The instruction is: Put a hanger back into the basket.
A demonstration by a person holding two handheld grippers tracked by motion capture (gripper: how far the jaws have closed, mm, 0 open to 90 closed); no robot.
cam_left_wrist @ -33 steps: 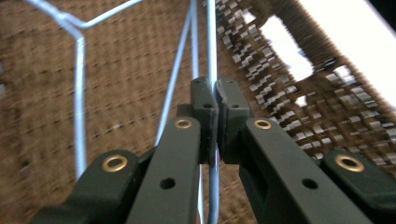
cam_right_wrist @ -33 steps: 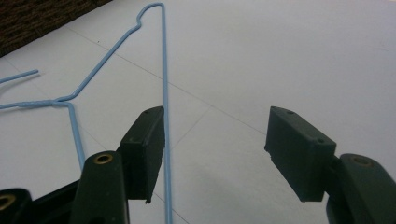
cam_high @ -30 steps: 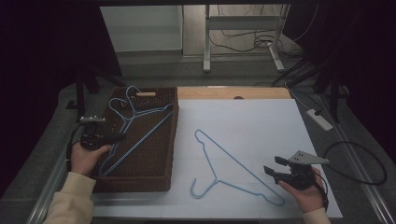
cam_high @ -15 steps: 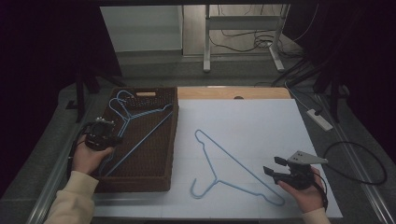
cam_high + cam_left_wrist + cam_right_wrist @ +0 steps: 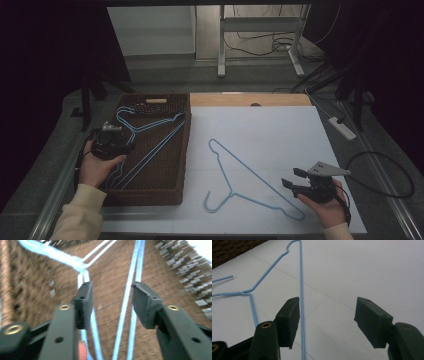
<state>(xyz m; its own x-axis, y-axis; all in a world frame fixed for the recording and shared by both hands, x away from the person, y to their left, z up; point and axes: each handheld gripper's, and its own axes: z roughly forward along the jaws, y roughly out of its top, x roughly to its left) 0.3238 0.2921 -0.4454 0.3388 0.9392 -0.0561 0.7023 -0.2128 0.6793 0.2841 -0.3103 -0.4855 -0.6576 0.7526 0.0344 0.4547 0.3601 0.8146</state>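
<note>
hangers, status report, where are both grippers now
Left gripper over basket, jaws just opened, hangers lying below. Right gripper open beside hanger on table, not gripping. Nothing in the way.

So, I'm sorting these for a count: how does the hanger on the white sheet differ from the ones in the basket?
The hanger on the sheet lies alone and flat on the white sheet; the hangers in the basket overlap in the brown wicker basket. The first lies by the right gripper, the others beneath the left gripper. Both are thin light-blue wire.
</note>
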